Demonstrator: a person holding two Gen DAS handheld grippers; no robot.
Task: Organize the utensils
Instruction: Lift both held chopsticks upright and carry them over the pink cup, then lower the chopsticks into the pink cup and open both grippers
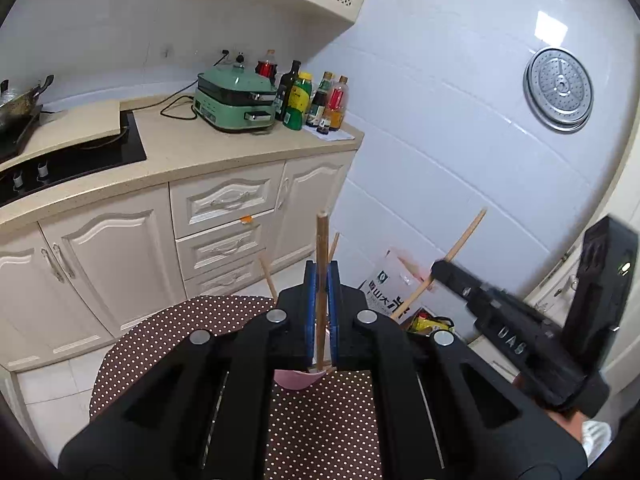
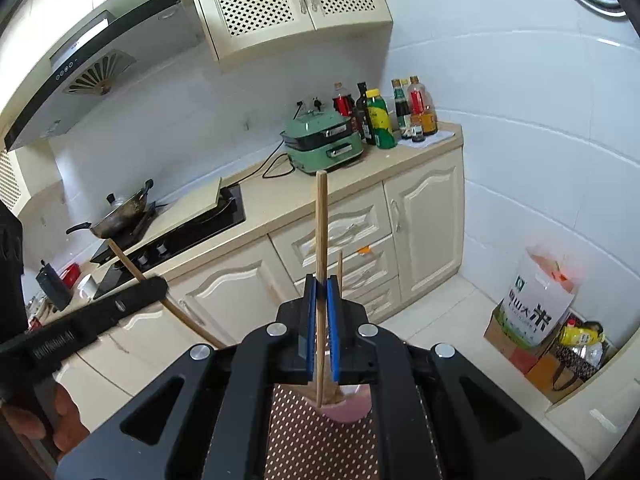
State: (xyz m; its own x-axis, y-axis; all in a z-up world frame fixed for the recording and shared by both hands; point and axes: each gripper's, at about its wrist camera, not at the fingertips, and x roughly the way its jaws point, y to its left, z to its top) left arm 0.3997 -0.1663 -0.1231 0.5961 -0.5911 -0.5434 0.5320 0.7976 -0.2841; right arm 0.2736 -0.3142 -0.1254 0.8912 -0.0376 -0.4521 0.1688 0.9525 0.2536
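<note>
Over the dotted table (image 1: 168,332) we carry one chopstick (image 1: 321,280) in each clamped-shut gripper, left (image 1: 321,280) and right (image 2: 321,300). Both sticks stand upright, lower tips just above the pink cup (image 2: 348,404), near centre; right looks nearer.

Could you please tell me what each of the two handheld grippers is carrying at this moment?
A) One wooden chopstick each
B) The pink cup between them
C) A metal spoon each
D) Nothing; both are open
A: the left gripper has its blue pads shut on a thin wooden chopstick, and the right gripper clamps another wooden chopstick.
</note>
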